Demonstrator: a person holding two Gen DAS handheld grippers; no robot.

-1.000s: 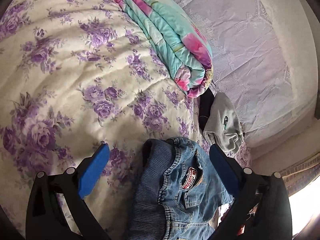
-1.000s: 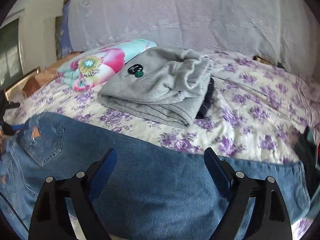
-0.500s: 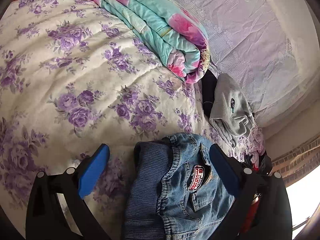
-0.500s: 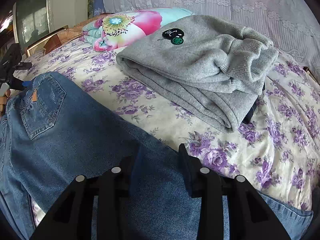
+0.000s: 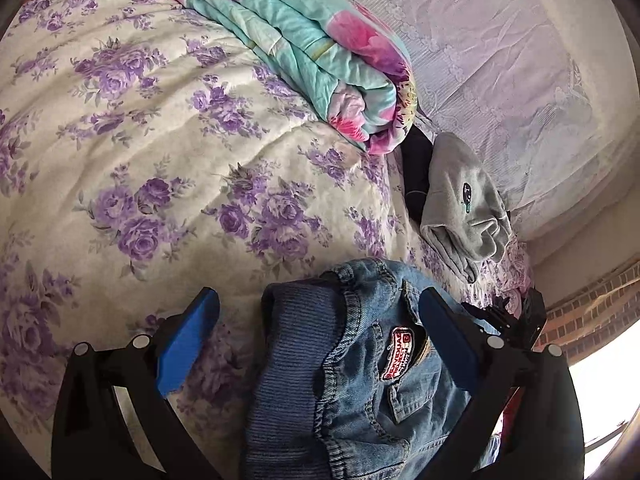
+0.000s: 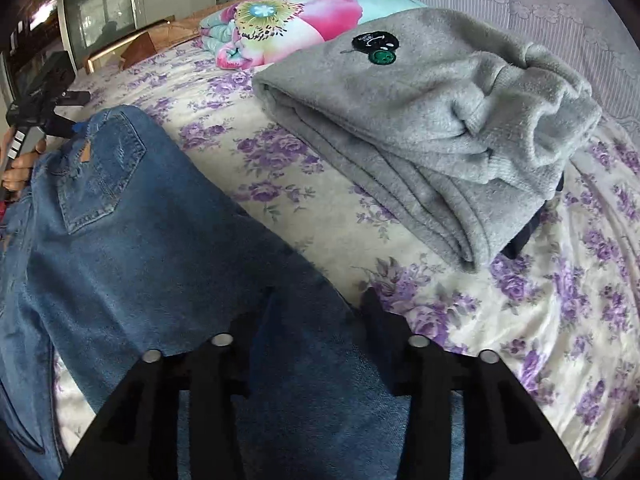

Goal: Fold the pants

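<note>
A: Our right hand-held gripper [image 6: 316, 300] has just closed, pinching the jeans [image 6: 168, 248] mid-leg, it seems, since its pads sit in shadow. We can start the fold.

B: Our left hand-held gripper [image 5: 320, 328] stands spread around the waistband [image 5: 292, 344]. The jeans lie on the bed [image 5: 160, 140], lengthwise from left gripper to right.

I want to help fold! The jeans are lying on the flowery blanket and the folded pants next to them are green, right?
Not quite. The jeans do lie on the flowery blanket, but the folded pants beside them are grey, not green. Only a small badge on them is green. The right wrist view shows it.
</note>
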